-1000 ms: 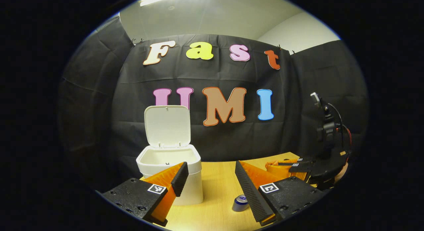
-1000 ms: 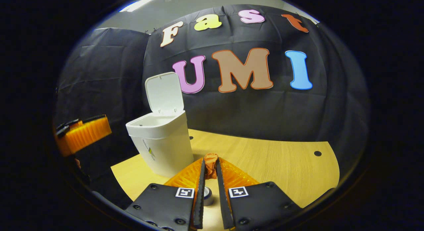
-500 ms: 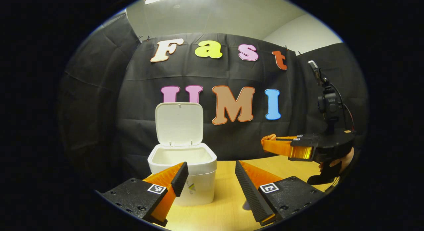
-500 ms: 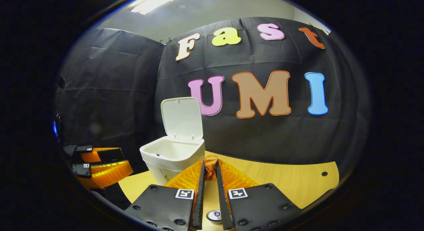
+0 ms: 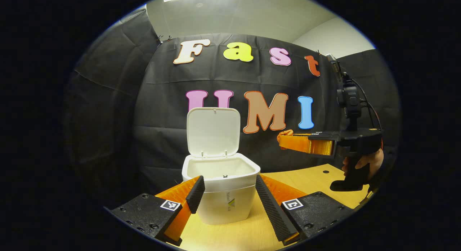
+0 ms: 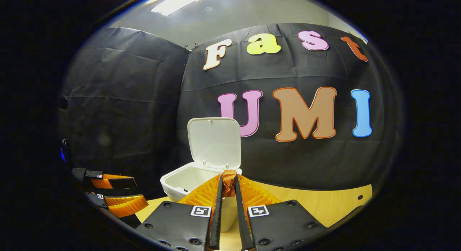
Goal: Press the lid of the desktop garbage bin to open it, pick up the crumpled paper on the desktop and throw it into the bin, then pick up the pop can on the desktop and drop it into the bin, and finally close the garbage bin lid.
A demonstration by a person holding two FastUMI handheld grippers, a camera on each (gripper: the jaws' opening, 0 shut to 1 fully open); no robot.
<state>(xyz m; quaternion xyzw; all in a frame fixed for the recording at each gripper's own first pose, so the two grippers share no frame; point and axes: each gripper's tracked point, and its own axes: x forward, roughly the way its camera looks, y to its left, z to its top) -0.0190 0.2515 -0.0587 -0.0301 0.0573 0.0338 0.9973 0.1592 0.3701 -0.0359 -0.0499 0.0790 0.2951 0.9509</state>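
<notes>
The white bin (image 5: 223, 204) stands on the wooden table with its lid (image 5: 213, 132) raised upright. My left gripper (image 5: 229, 182) is open, low over the table, with the bin straight ahead between its fingers and apart from them. My right gripper (image 5: 285, 138) hangs in the air to the right of the bin and above its rim, shut on the orange crumpled paper (image 5: 286, 133). In the right gripper view the paper (image 6: 228, 182) sits pinched at the tips of my right gripper (image 6: 228, 177), just before the open bin (image 6: 185, 179) and its lid (image 6: 215, 141).
A hand (image 5: 363, 162) holds the right gripper's handle at the right. The wooden table (image 5: 317, 179) runs on to the right of the bin, with small holes near its far edge. My left gripper (image 6: 138, 191) shows open at the lower left of the right gripper view.
My right gripper has risen from the table with the paper and moved toward the bin. My left gripper has swung so that the bin sits centred ahead. The can has left both views.
</notes>
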